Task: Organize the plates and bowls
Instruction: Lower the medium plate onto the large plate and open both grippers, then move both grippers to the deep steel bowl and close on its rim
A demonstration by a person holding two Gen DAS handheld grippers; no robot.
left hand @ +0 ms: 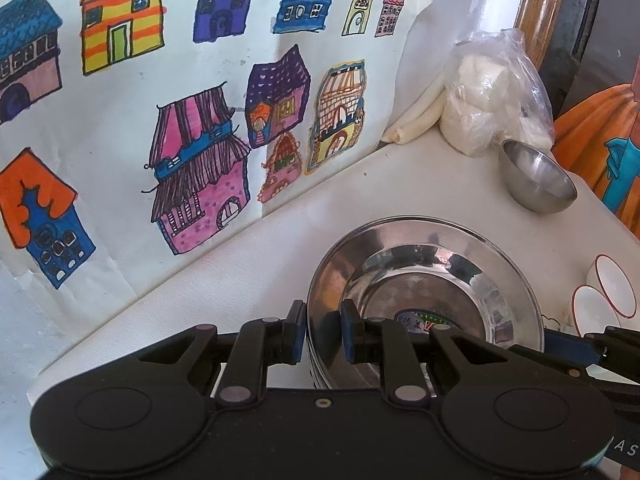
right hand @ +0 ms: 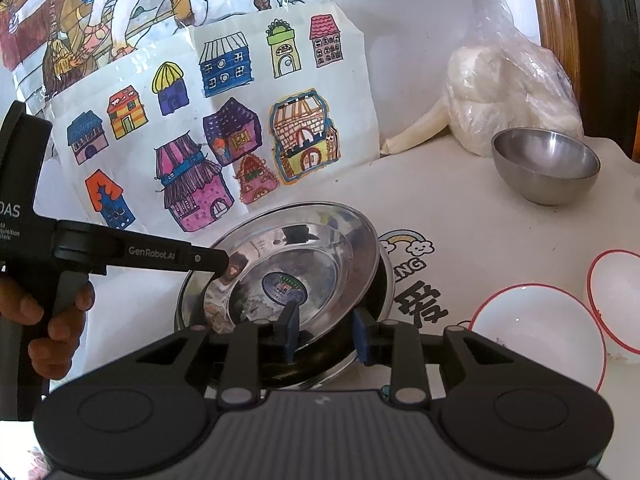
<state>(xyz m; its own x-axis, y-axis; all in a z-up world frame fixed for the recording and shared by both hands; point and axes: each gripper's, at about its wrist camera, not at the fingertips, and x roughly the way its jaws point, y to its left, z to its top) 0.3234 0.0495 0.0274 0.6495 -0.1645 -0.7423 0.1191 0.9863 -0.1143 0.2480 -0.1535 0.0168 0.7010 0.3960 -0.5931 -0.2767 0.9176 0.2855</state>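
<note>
Steel plates [right hand: 304, 256] hide lower stack

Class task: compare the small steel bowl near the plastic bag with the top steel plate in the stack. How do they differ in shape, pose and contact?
The small steel bowl is deep and rounded; the top steel plate is wide and shallow. The bowl sits alone on the table, untouched; the plate lies tilted on a stack with tongs at its rim. The plate has a sticker at its centre; the bowl doesn't. Both are shiny steel.

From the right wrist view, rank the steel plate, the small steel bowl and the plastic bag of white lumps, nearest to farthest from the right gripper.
1. Steel plate: its near rim sits between the fingers of the right gripper.
2. Small steel bowl: far right, upright on the table.
3. Plastic bag of white lumps: just behind that bowl, by the wall.
</note>
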